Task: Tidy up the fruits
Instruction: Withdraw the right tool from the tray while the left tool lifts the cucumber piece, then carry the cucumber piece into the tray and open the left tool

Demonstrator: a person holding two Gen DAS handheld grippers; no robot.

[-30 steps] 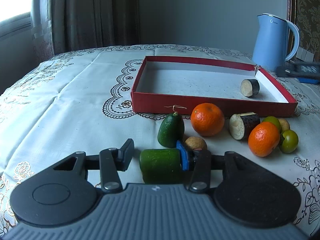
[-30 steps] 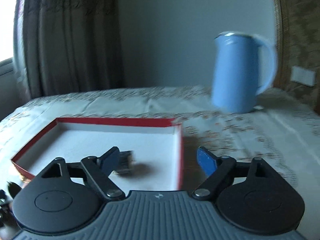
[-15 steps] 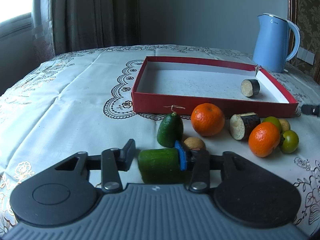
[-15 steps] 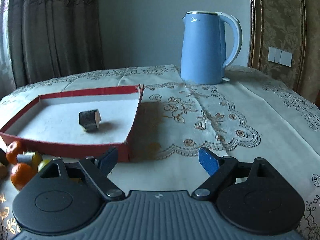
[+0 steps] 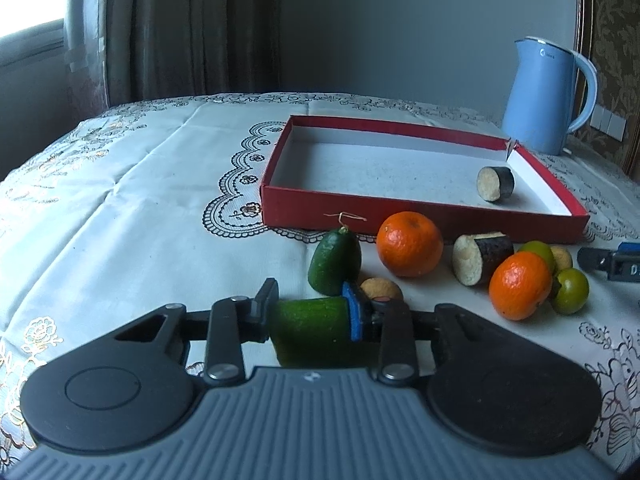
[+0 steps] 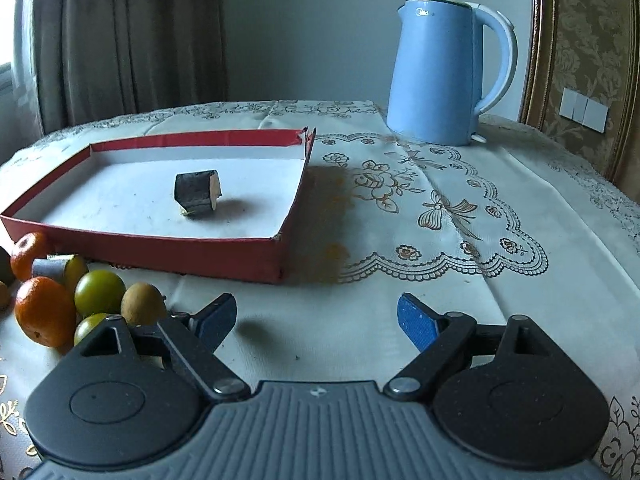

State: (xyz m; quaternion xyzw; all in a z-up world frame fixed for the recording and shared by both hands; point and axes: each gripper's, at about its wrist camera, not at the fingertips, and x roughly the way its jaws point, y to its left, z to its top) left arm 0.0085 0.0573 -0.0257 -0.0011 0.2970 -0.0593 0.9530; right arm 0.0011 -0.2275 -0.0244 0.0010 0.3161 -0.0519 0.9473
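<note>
A table covered with a white embroidered tablecloth [image 5: 132, 216] holds a shallow red box [image 5: 420, 216] with a white floor, and a loose cluster of produce lies on the cloth just in front of the box's near wall.

In the left wrist view, the left gripper [image 5: 310, 312] sits low over the cloth at the near edge. Its jaws have just been closing, and both pads now press on the ends of a green cucumber chunk [image 5: 310, 330] lying crosswise between them. Just beyond it lie a small dark green avocado [image 5: 335, 266] with a stem and a tan round fruit [image 5: 381, 289]. To the right come an orange [image 5: 410, 243], a cut eggplant piece [image 5: 482, 258] with its pale face turned toward the camera, a 2nd orange [image 5: 520, 285], 2 small green fruits and another tan one. A 2nd eggplant piece [image 5: 495, 183] lies inside the box, near its right wall.

In the right wrist view, the right gripper [image 6: 316, 320] hovers over bare cloth in front of the box's near right corner. Its jaws stand wide apart with nothing between them. The fruit cluster lies to its left, with a tan fruit and a green fruit [image 6: 100, 291] nearest the left finger.

A pale blue electric kettle [image 6: 444, 72] stands on the far right of the table, beyond the box. Curtains [image 6: 128, 40] hang at the far left.
</note>
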